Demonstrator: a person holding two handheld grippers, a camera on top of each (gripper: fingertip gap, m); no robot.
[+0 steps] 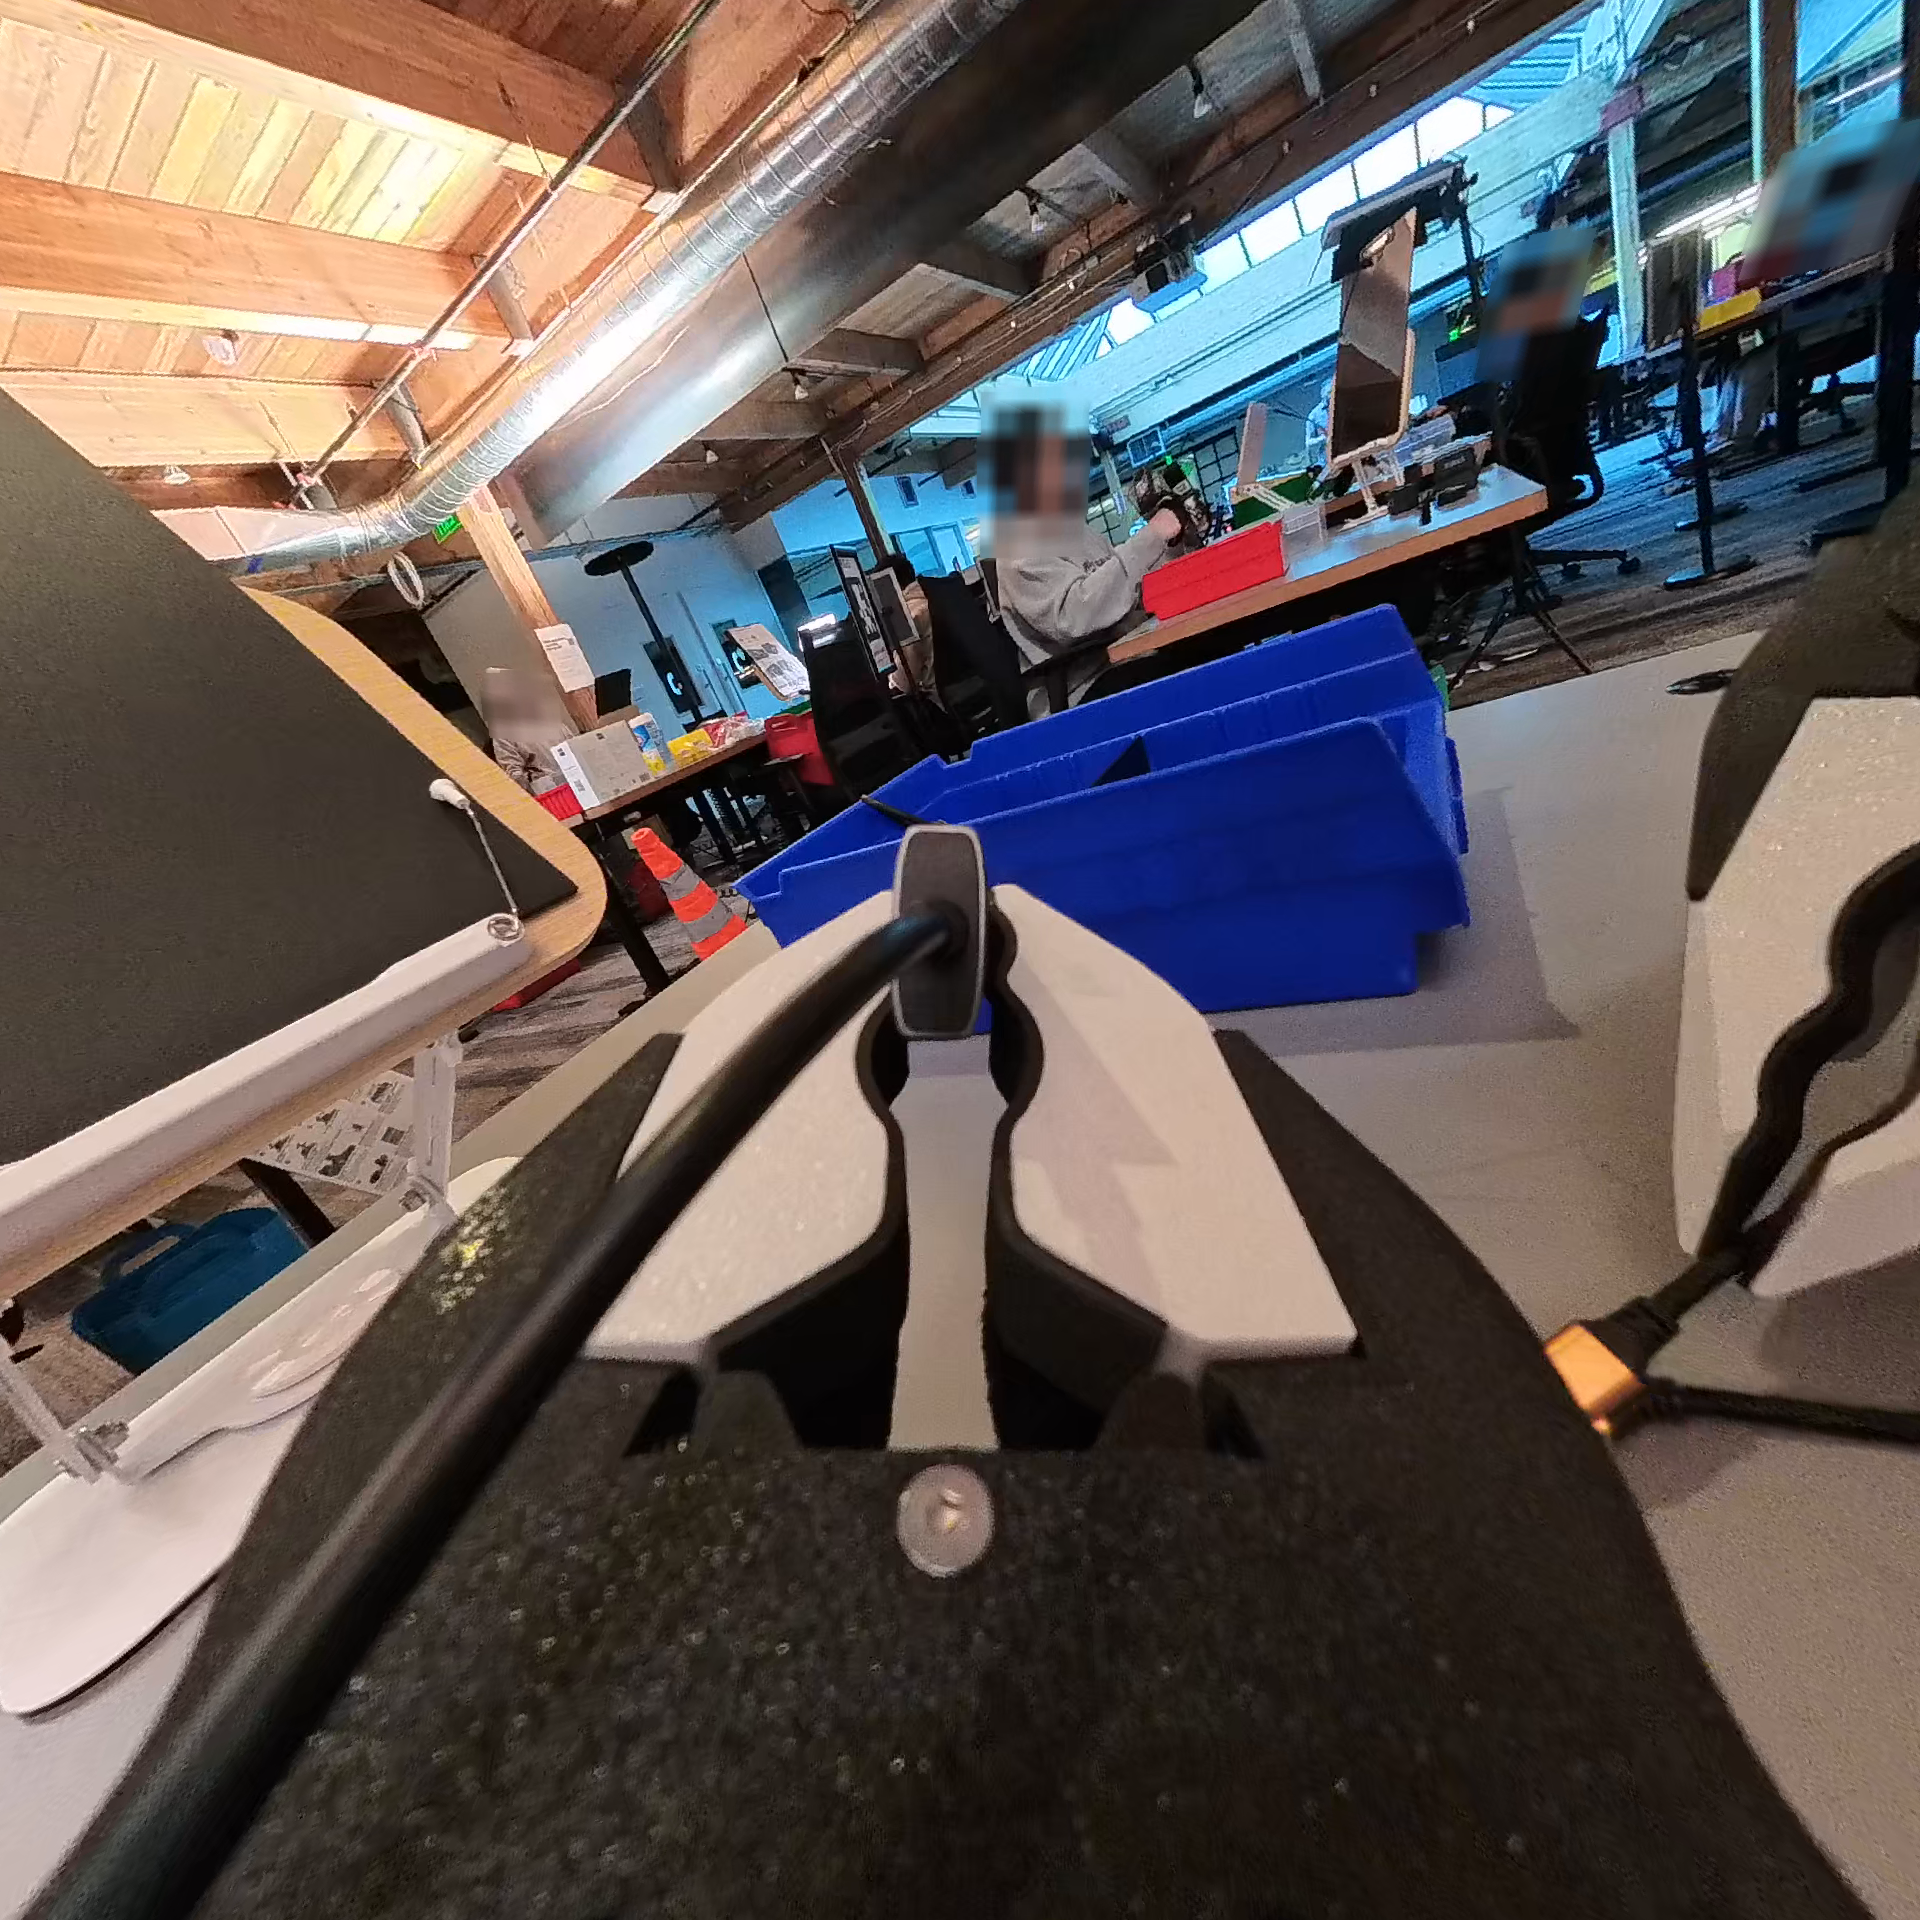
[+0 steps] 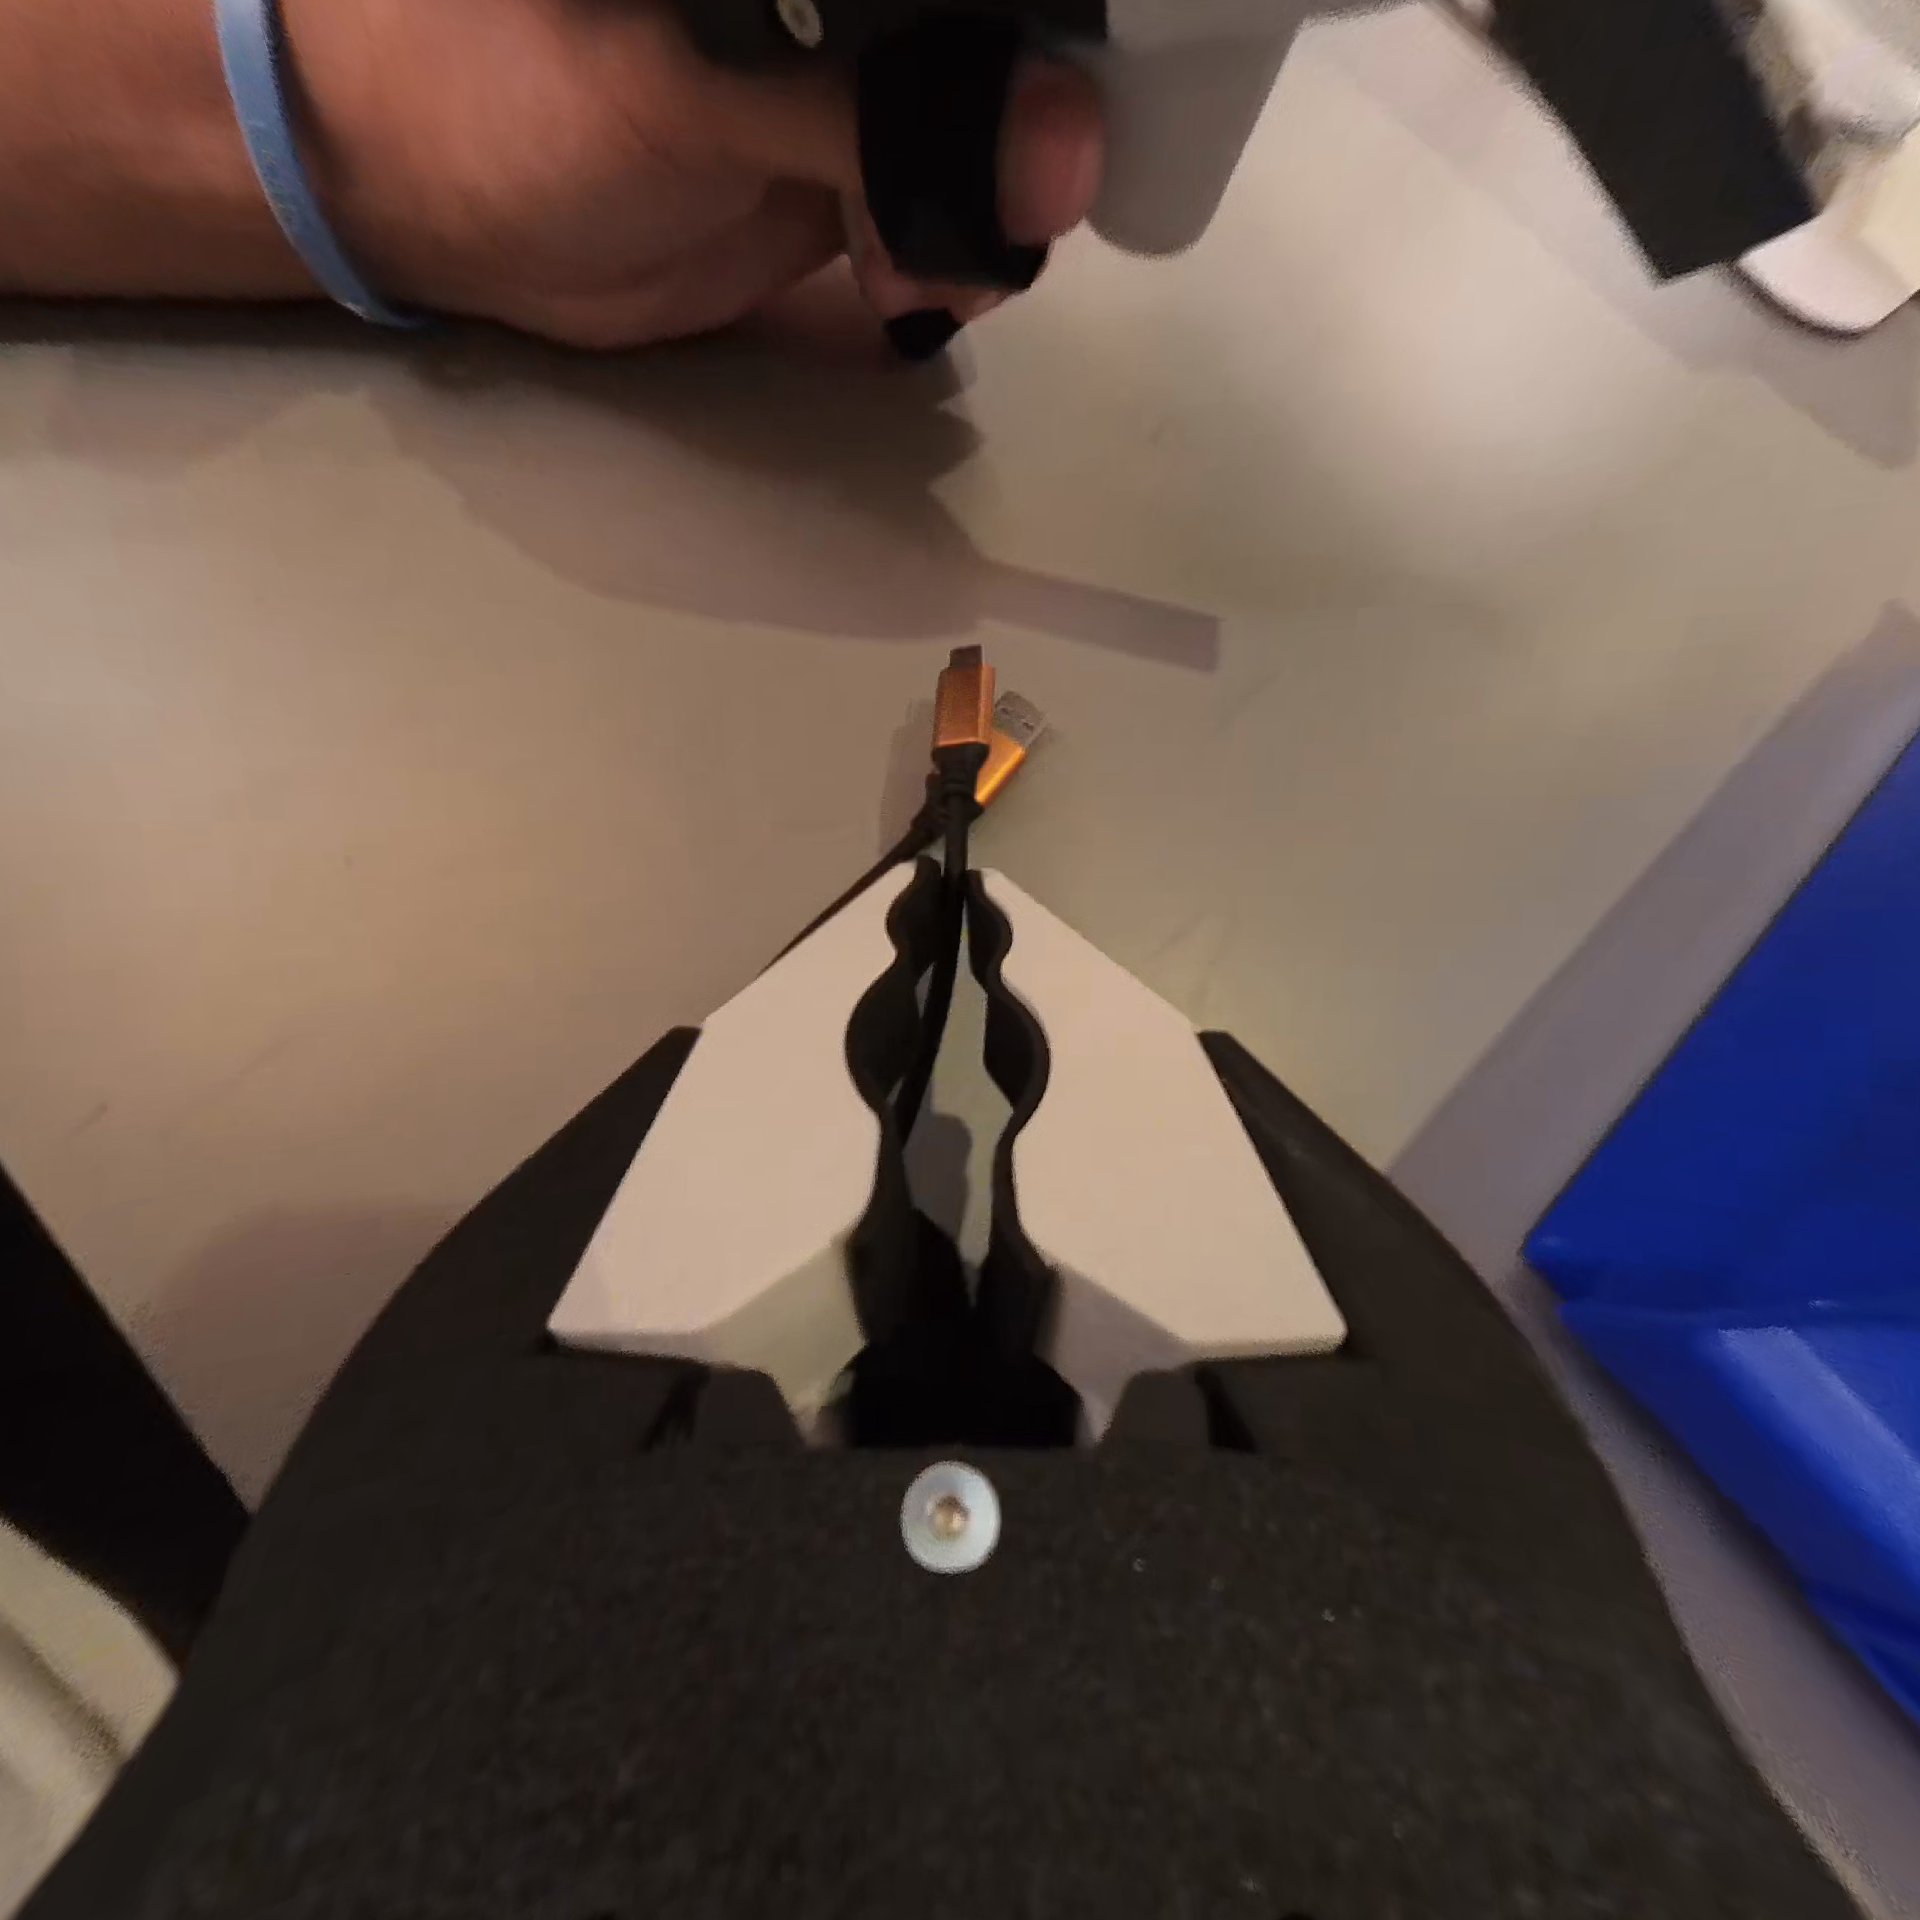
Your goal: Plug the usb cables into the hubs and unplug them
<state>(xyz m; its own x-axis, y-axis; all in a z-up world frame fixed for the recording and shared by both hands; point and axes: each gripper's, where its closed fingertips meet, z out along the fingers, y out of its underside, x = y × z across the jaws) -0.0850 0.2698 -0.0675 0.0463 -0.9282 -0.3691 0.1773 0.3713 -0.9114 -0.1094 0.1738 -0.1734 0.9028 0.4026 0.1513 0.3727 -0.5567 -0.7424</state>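
My left gripper (image 1: 961,920) is shut on a flat grey-and-black plug (image 1: 938,987) held upright at its fingertips. The plug's black cable (image 1: 582,1226) runs back over the left finger towards the camera. My right gripper (image 2: 948,883) is shut on a thin black cable (image 2: 940,966) just behind two orange-sleeved connectors (image 2: 964,712), which stick out past the tips just over the grey table (image 2: 416,727). In the left wrist view the right gripper (image 1: 1808,1039) stands close at the right edge, with an orange connector (image 1: 1590,1371) below it.
Nested blue bins (image 1: 1195,862) stand on the table ahead of the left gripper and show at the right of the right wrist view (image 2: 1766,1195). A tilted black board on a white stand (image 1: 208,831) is at the left. A hand (image 2: 520,156) holds the other gripper. The left gripper's tips are roughly 15 cm from the right gripper's.
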